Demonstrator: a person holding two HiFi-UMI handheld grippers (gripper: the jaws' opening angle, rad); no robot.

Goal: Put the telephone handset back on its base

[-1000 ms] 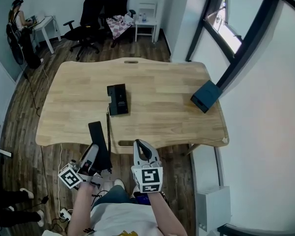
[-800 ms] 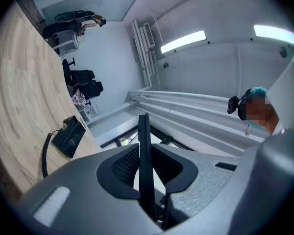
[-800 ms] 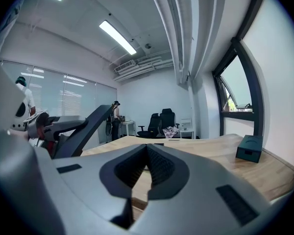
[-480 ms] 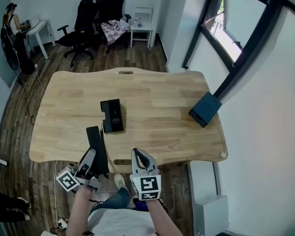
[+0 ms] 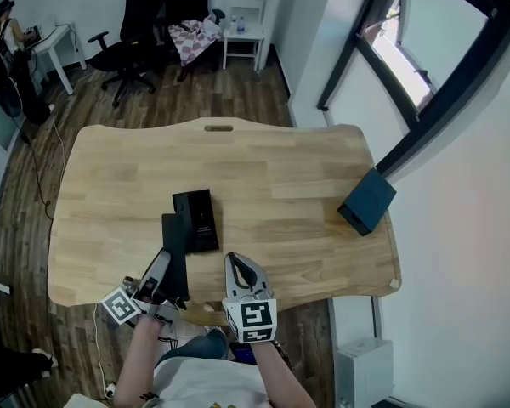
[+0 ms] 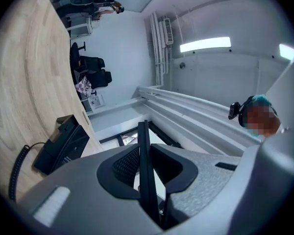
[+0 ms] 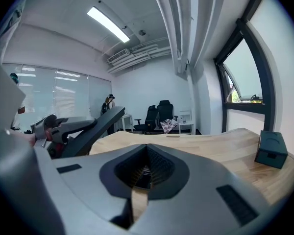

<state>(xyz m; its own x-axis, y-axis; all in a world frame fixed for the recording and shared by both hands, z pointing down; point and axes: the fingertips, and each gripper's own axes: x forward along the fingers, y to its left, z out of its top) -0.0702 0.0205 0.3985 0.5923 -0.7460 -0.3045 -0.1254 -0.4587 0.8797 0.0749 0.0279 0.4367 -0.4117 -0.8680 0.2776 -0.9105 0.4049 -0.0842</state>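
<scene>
The left gripper view shows what the head view cannot: the left gripper (image 6: 145, 169) is clamped on the thin edge of the black handset (image 6: 143, 141), and a coiled cord (image 6: 17, 168) runs to the base (image 6: 63, 143). In the head view, the handset sits near the table's near edge, beside the base. The right gripper (image 7: 146, 168) has its jaws together with nothing in them. The pale wooden table (image 5: 280, 160) carries a dark box (image 5: 367, 202) at its right edge. Office chairs (image 5: 144, 24) stand beyond on a wood floor (image 5: 195, 92).
</scene>
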